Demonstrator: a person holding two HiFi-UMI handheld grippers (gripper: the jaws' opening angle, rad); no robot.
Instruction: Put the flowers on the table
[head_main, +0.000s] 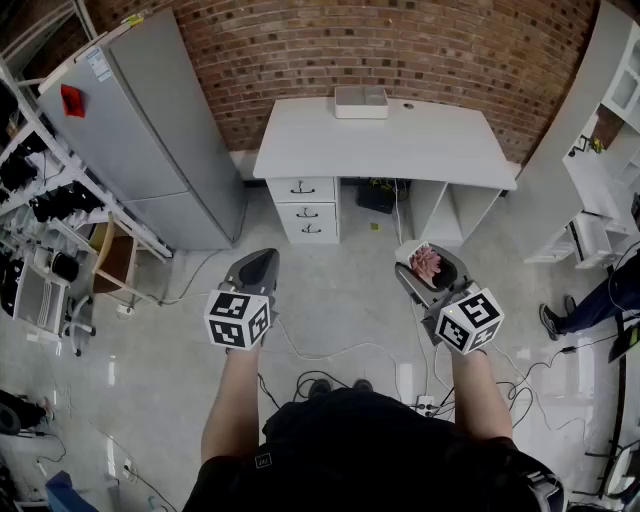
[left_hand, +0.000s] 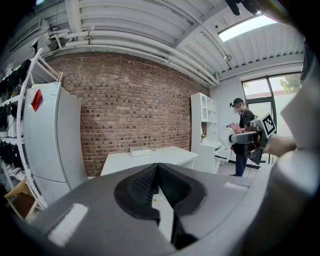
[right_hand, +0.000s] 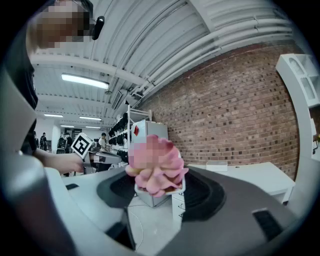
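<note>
Left gripper (head_main: 260, 258) jaws closed empty, right gripper (head_main: 425, 257) jaws grip flowers (right_hand: 157, 172); white table (head_main: 400, 145), brick wall (head_main: 400, 50) ahead.

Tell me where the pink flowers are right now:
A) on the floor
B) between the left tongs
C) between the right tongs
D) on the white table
C: the right gripper view shows the pink flowers, in a small white pot, gripped between the right tongs, while the white table stands ahead across the floor.
</note>
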